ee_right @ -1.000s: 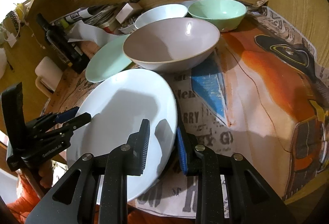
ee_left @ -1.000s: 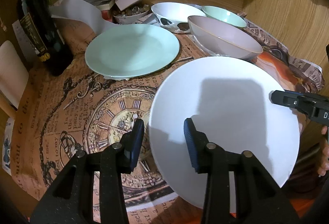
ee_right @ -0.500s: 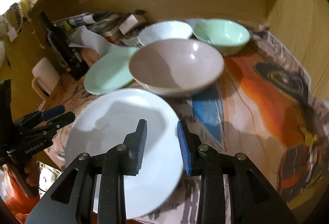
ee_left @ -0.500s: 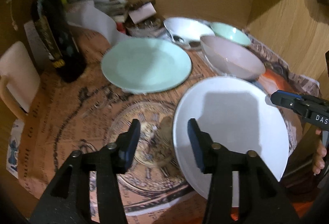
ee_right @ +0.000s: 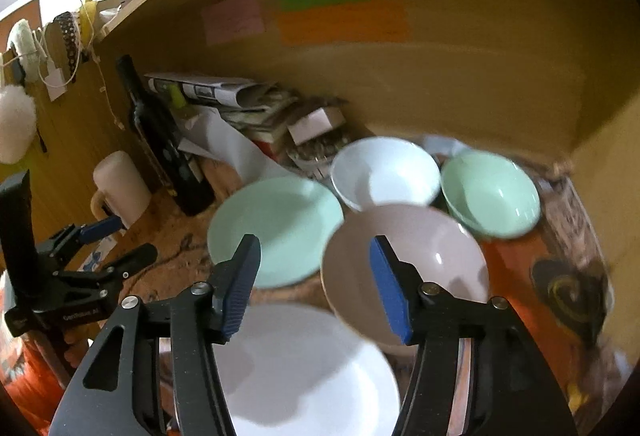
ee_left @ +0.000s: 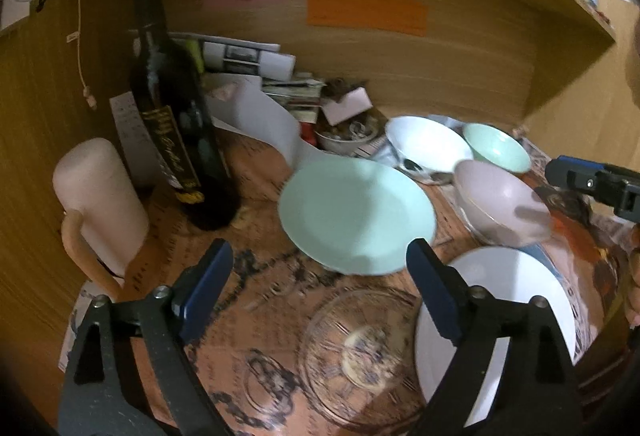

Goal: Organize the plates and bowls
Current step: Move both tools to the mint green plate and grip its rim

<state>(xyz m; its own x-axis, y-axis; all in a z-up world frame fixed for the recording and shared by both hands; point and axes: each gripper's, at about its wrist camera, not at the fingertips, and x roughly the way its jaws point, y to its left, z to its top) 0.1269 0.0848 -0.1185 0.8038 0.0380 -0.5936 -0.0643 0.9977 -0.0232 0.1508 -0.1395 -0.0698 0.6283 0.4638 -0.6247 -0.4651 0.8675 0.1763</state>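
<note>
A white plate (ee_left: pixel 516 300) lies flat at the table's front, also in the right wrist view (ee_right: pixel 304 372). Behind it lie a mint plate (ee_left: pixel 356 215) (ee_right: pixel 276 228), a pink bowl (ee_left: pixel 500 203) (ee_right: pixel 404 268), a white bowl (ee_left: pixel 424 143) (ee_right: pixel 384 171) and a mint bowl (ee_left: pixel 496 147) (ee_right: pixel 492 191). My left gripper (ee_left: pixel 320 292) is open and empty, raised left of the white plate. My right gripper (ee_right: pixel 316 288) is open and empty, raised above the white plate's far edge.
A dark wine bottle (ee_left: pixel 172 115) and a pale mug (ee_left: pixel 100 203) stand at the left. Papers and a cluttered small dish (ee_left: pixel 348 131) lie along the wooden back wall. A printed cloth (ee_left: pixel 248 348) covers the table. A wooden side wall closes the right.
Both grippers have opened wide, let go of the white plate and lifted up and back. The plate now rests on the table.
</note>
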